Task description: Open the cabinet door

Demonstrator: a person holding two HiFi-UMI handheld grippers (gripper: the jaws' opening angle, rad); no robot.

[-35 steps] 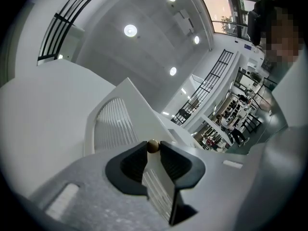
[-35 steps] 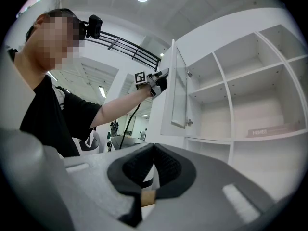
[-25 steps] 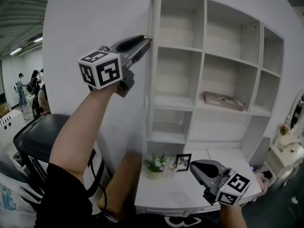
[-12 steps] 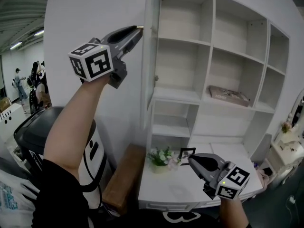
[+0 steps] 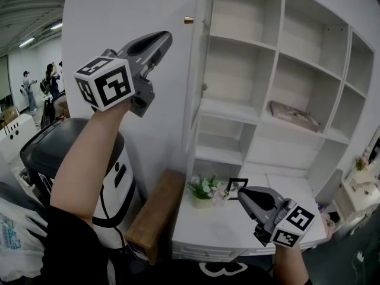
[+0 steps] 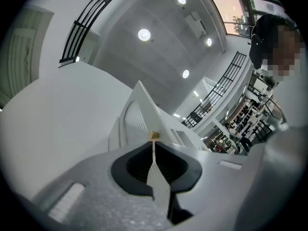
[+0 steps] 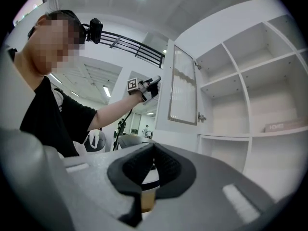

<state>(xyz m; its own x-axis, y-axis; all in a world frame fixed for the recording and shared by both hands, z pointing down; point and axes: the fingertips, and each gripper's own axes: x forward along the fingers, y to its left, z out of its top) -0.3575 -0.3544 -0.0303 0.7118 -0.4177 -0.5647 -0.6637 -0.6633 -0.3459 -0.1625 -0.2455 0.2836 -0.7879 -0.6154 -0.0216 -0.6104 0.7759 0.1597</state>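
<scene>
White desktop (image 5: 221, 234), small flower pot (image 5: 203, 191), picture frame (image 5: 237, 187), upper shelf (image 5: 334, 136), perhaps a flat box (image 5: 295, 116)

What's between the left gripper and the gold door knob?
Nothing: head view shows only bare wall behind that gap. The left gripper has empty, closing jaws.

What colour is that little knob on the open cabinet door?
Brassy gold knob, standing out against the white cabinet door; clearest in the head view.

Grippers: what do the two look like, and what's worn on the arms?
The left gripper and right gripper each have a grey speckled shell, black-lined jaws and a white cube of black square markers at the rear. A black short sleeve covers the upper arm. The left gripper's jaws are closing with nothing between them.
</scene>
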